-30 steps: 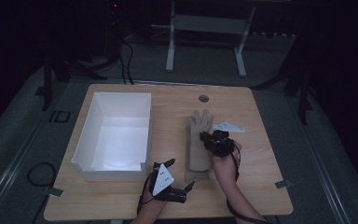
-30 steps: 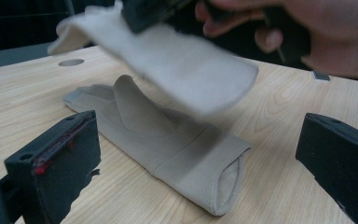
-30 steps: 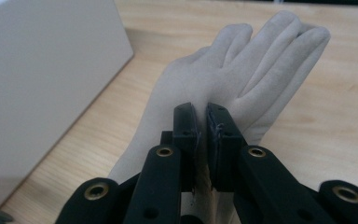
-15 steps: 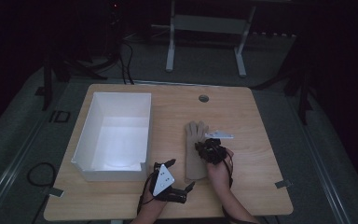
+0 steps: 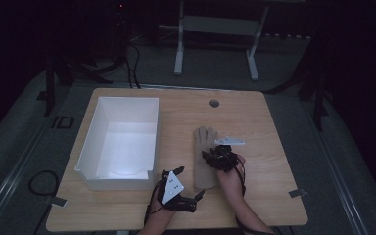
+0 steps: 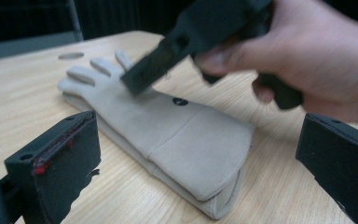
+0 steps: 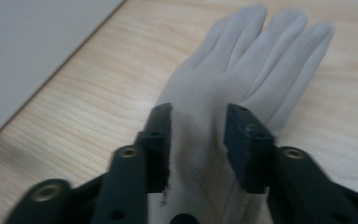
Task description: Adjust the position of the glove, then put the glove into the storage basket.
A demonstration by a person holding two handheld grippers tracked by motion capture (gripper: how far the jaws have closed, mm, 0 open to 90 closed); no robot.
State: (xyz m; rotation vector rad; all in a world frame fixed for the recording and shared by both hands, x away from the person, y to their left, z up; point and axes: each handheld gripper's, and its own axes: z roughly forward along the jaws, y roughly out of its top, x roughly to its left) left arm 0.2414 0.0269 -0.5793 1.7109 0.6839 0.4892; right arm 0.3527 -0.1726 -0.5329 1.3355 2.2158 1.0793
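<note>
Now: right hand-held gripper (image 7: 198,140) low over the palm of the beige suede-like work glove (image 7: 242,79), jaws parted and just been opening, with glove fabric between them but no visible pinch; released, not grasping. Left hand-held gripper (image 5: 178,193) parked near the bench's (image 5: 269,127) front edge, aimed at the cuff, jaws spread wide with nothing in them.

Glove flat on the light wooden bench, fingers pointing away from the person, cuff nearest; what looks like 2 layers stacked at the cuff edge, seen from the left gripper view (image 6: 168,140). Open white rectangular bin (image 5: 120,142) just to the left of the glove, apart from it.

Judged step: taking hold of the glove. To do well: settle the right pads squarely down onto the fabric, then close slowly to gather a fold at mid-palm rather than skidding across. Worth catching both layers if 2 lie there. Lift only once the fold is firmly pinched.
</note>
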